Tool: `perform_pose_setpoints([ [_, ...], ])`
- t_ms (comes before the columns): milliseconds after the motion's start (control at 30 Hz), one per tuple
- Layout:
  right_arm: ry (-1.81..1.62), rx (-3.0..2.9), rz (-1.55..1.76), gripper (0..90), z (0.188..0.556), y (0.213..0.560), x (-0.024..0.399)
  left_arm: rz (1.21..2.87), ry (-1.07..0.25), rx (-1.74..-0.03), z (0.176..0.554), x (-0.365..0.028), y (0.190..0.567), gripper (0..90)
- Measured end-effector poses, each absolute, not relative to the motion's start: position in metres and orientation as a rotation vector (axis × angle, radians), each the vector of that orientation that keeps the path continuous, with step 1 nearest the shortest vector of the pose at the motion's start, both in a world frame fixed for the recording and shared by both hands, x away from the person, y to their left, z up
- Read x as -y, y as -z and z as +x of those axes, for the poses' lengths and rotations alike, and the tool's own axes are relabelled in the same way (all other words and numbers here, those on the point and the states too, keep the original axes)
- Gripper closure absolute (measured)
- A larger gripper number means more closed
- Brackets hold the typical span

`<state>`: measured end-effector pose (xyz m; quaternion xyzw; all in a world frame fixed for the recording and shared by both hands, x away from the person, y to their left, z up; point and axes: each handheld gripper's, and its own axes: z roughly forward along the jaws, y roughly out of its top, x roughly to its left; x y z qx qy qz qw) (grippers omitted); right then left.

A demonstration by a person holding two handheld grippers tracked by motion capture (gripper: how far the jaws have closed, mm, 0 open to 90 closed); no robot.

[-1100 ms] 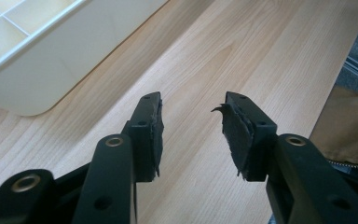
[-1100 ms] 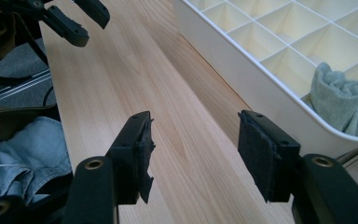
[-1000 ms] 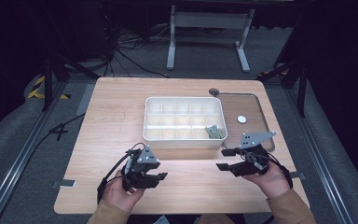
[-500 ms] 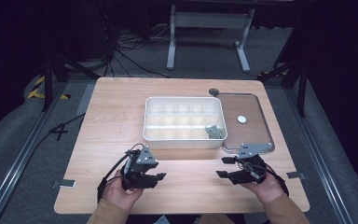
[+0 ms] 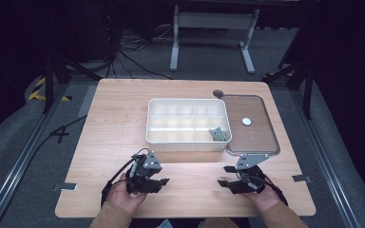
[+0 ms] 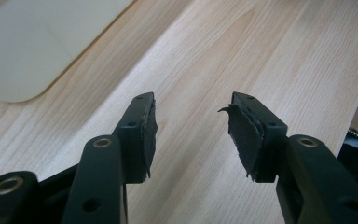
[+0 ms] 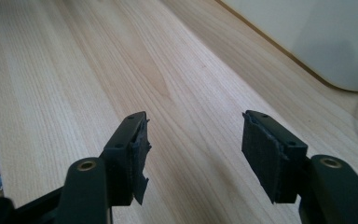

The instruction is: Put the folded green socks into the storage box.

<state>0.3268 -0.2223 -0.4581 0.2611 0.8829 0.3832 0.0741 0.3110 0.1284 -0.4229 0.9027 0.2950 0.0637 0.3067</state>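
My left gripper lies low over the bare wooden table near its front edge, pointing right. Its jaws have just been opening and stand open with nothing between them. My right gripper faces it from the right, just above the wood, open and empty as well. Behind both stands a white compartment box, with a small grey-green piece in its front right compartment.
A clear lid lies flat to the right of the box, with a white disc on it. A small dark round thing sits behind the box. Black floor and stand legs surround the table.
My right gripper has sunk and drawn back from the lid's front edge to just above the table near the front. The left hand has stayed put.
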Motion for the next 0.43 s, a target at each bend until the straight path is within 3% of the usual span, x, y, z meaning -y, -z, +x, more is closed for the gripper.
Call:
perform_pose_setpoints([
  [433, -1.119, -2.666, 0.768, 40.6, 0.3293, 0.463, 0.2177, 2.404, -0.17, -0.799, 0.3114, -0.1322, 0.4288, 49.2],
])
